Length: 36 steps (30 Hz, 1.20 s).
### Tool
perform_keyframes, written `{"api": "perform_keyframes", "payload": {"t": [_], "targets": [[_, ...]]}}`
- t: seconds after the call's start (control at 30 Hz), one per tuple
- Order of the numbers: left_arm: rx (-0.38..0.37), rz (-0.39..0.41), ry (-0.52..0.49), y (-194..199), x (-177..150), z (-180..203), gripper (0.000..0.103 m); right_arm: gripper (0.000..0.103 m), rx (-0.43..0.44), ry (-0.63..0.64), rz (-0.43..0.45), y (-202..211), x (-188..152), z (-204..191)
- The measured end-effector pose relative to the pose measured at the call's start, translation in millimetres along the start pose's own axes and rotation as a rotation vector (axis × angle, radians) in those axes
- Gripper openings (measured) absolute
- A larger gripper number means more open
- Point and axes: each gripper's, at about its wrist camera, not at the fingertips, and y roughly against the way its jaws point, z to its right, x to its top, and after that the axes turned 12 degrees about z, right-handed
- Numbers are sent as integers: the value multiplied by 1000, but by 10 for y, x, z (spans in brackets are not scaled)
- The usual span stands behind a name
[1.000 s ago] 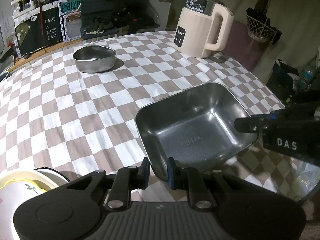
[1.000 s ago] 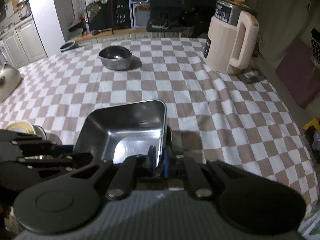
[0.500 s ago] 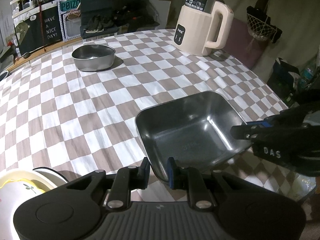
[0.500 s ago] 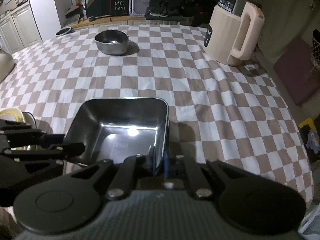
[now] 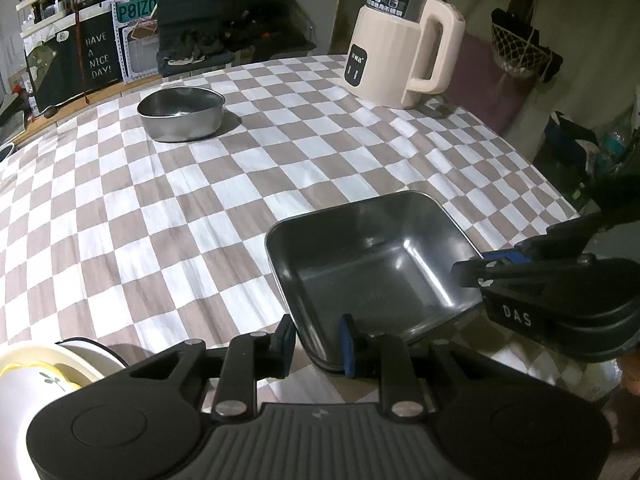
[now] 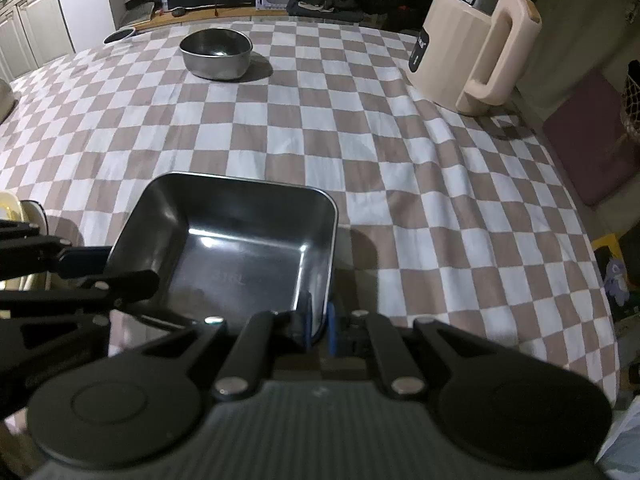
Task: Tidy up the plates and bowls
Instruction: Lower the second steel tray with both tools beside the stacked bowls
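Since the earlier frame, the square metal dish point(image 6: 240, 248) has been levelled and the left gripper point(image 5: 316, 344) loosened; its jaws are opening, the near rim between them, untouched. The dish, low centre, is clamped at its corner by the right gripper point(image 6: 318, 320). A round metal bowl point(image 5: 181, 113) is seen upper left, a kettle point(image 5: 404, 40) upper right, stacked bowls point(image 5: 44, 372) lower left.

"DAS" on right tool point(image 5: 516, 258)
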Motion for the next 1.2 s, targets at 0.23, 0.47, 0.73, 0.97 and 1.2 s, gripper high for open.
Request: {"api": "perform_keyframes", "payload": {"t": [0.23,0.47,0.73,0.97,1.2], "targets": [[3,-4,-6,-25,-9,5,24,10,1,2,-10,-37,2,18],[14,1,-30,-39,-15,36,25,10,-17,28,-26,-75,-14,-40],[11,3,-32,-40,-15,26,25,11,-18,27,-38,-107,-17,-32],[0,4,-34,-37,-17,19,26,11,-23,34,-47,-130,-30,-47],[-2,-14,-33,-70,-22,-10,26,9,-12,19,-62,-159,-39,-22]]}}
